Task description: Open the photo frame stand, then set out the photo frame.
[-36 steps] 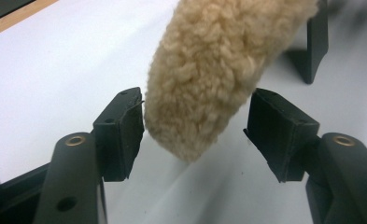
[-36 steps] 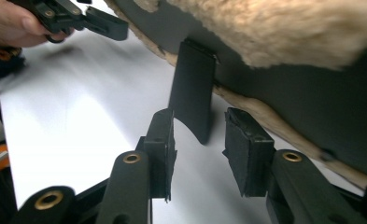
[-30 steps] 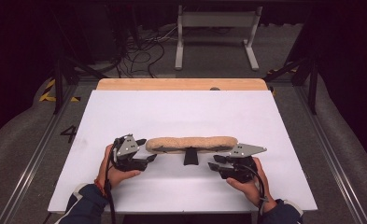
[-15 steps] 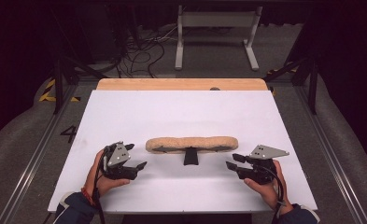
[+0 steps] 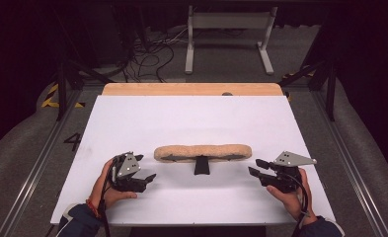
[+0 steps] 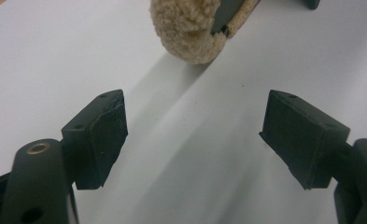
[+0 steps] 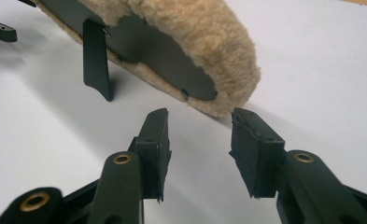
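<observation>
As both hands are pulling back from the pad, I am logging this:
Change: left gripper [image 5: 141, 168] and right gripper [image 5: 253, 167] are sitting clear of the fleece pad's [image 5: 203, 152] ends, having flanked them a second ago; I'm reading that as a release.
Tongs: left jaws, just opening, are standing wide and empty; right jaws are standing narrower, gripping nothing.
Pad: lying mid-table, its black handle [image 5: 201, 165] pointing to 6 o'clock.
Surface: white table [image 5: 132, 118] is looking bare.
Room: cables [image 5: 147, 54] at 11 o'clock, probably floor wiring.
</observation>
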Tool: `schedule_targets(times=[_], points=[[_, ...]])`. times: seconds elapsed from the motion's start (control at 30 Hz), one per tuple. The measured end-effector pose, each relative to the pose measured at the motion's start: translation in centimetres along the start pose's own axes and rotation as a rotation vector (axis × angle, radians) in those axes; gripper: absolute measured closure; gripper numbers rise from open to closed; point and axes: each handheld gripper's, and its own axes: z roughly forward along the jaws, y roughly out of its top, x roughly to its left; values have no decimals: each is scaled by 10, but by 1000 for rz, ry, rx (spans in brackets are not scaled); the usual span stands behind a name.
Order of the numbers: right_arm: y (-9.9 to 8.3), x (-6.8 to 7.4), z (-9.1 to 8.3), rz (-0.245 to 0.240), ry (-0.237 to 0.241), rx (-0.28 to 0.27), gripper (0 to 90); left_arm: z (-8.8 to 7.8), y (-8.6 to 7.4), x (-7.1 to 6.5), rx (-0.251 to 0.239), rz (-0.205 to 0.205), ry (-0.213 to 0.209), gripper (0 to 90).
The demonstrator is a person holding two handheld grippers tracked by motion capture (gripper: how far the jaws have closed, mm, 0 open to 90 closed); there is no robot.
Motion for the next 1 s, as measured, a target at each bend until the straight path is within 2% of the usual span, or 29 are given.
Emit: schedule_targets(times=[0.1,0.23,0.37,0.57,0.67,0.77,0.87,0.93,1.0], points=[[2,-3,-3,18,-1,-21,581,-2,3,1,-35,-30,-18,214],[1,-6,-1,36,8,-23,572,-3,14,-1,-63,-15,-18,201],[1,-3,1,25,10,-11,567,-5,23,-2,-94,-9,-17,192],[-3,-3,2,39,16,0,560,0,33,-4,-101,15,-24,194],[-1,-2,3,52,15,-9,568,4,36,0,-107,3,-45,199],[4,0,6,37,-3,-13,575,8,37,3,-102,-1,-54,211],[6,-1,10,43,-13,-11,646,10,39,7,-111,-21,-60,234],[7,-1,12,44,-13,-10,729,12,40,10,-122,-38,-72,259],[8,-1,14,41,4,-17,803,12,41,13,-133,-39,-86,327]])
